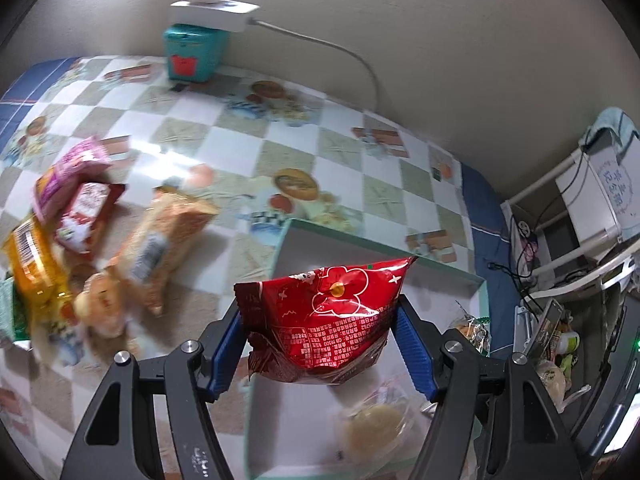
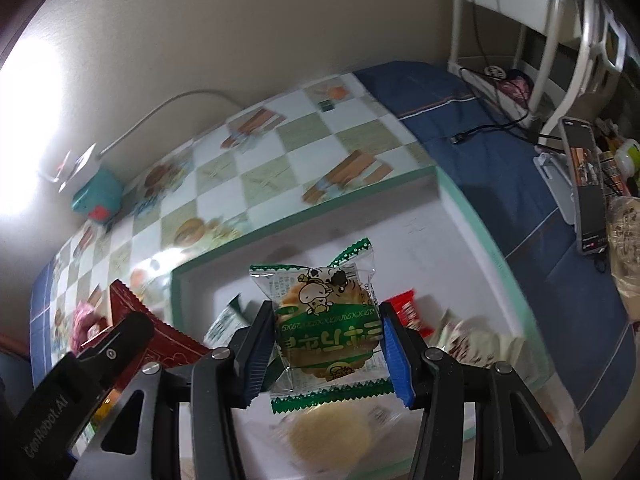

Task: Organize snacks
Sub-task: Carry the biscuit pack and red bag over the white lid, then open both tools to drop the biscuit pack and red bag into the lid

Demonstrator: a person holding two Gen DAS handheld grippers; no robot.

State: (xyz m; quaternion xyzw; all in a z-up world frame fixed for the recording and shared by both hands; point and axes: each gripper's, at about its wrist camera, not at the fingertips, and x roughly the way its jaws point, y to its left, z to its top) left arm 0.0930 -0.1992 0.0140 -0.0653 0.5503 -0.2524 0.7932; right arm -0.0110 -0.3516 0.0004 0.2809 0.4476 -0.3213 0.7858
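My left gripper (image 1: 320, 340) is shut on a red foil snack bag (image 1: 332, 316) and holds it above the white box with a green rim (image 1: 384, 246). A pale round pastry in clear wrap (image 1: 374, 426) lies inside the box under it. My right gripper (image 2: 326, 344) is shut on a green-edged clear packet with a cartoon cow and a round biscuit (image 2: 326, 324), held over the same box (image 2: 452, 204). Below it in the box lie a pale pastry (image 2: 332, 436), a small red packet (image 2: 410, 312) and other wrapped snacks. The left gripper's black body (image 2: 92, 364) and its red bag (image 2: 160, 332) show at the lower left.
Loose snacks lie on the checkered tablecloth (image 1: 224, 136) at the left: a pink bag (image 1: 66, 176), a red-and-white packet (image 1: 86, 216), a yellow bag (image 1: 34, 264), a long tan pack (image 1: 164, 248). A teal tin (image 1: 192, 54) under a white power strip (image 1: 214, 10) stands by the wall. A phone on a stand (image 2: 586, 184) is at the right.
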